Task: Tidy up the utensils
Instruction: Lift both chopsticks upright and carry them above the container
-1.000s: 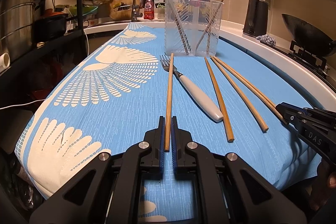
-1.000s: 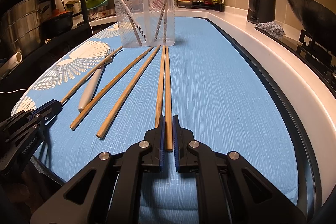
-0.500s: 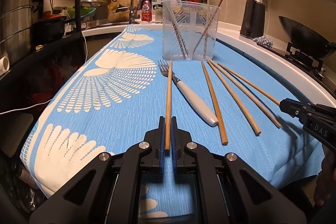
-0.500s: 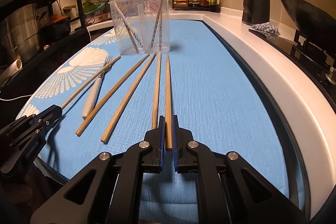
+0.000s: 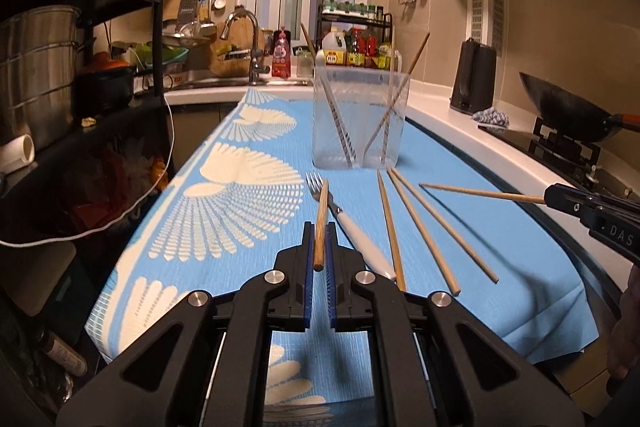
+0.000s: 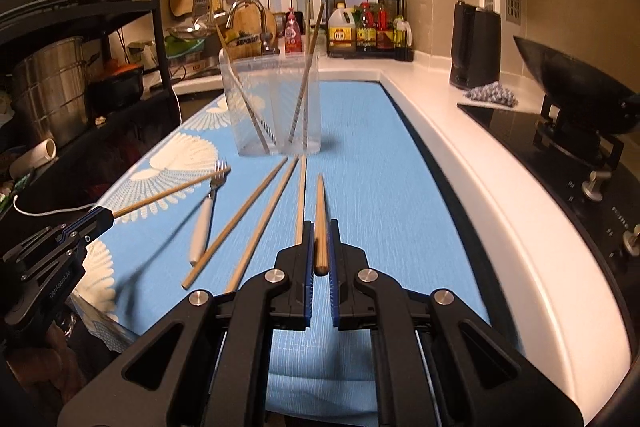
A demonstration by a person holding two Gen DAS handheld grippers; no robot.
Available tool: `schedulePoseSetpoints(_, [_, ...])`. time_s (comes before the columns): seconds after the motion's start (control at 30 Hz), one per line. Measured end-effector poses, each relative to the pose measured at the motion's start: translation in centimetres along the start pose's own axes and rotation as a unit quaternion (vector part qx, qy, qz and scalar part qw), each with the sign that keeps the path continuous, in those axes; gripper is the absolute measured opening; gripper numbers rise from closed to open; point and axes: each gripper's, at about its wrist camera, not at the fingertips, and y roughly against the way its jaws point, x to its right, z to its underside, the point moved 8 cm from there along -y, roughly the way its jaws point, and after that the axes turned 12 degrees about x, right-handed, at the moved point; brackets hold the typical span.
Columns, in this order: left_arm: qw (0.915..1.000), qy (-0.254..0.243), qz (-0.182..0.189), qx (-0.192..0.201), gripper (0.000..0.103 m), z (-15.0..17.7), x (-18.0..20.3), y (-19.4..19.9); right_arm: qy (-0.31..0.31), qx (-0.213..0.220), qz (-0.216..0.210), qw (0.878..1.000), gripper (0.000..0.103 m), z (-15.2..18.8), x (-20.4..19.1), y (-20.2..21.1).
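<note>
Fingers of each gripper, left gripper (image 5: 319,247) and right gripper (image 6: 320,251), clamp one chopstick; next, aim both into the clear holder (image 5: 360,119).

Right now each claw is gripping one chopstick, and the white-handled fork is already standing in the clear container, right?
Not quite. The fork lies flat on the blue cloth, short of the clear container, as the left wrist view shows. Yes, the left claw and right claw each grip one chopstick.
</note>
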Motion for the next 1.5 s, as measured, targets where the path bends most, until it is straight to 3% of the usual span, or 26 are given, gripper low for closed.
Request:
schedulePoseSetpoints(0.23, [0.9993,-0.006,-0.002,0.038,0.005,-4.1,-0.9,0.6,-0.011,0.035,-0.009,0.999,0.007,-4.5,0.3,1.1])
schedulePoseSetpoints(0.53, [0.9982,0.007,0.014,0.058,0.005,-11.1,-2.5,-2.0,-0.004,0.058,-0.022,0.998,0.007,-11.1,-0.2,-0.2])
schedulePoseSetpoints(0.7, [0.9986,0.015,0.032,0.040,0.005,-14.1,-2.8,-4.0,-0.004,0.060,-0.032,0.998,0.007,-14.0,-0.5,-1.3])
schedulePoseSetpoints(0.9, [0.9972,0.032,0.051,-0.045,0.005,-14.3,-2.5,-6.5,0.003,0.033,-0.044,0.998,0.007,-15.5,-1.5,-3.0])
schedulePoseSetpoints(1.07, [0.9945,0.023,0.064,-0.080,0.005,-15.7,-1.8,-7.7,0.004,0.017,-0.056,0.998,0.007,-17.1,-2.5,-4.2])
schedulePoseSetpoints(1.3, [0.9911,0.024,0.094,-0.092,0.005,-20.2,-0.7,-9.3,-0.005,0.028,-0.081,0.996,0.007,-23.1,-3.9,-5.6])
schedulePoseSetpoints(1.5, [0.9909,0.039,0.106,-0.073,0.005,-26.3,-0.1,-12.0,0.016,0.072,-0.092,0.993,0.006,-30.5,-5.6,-6.9])
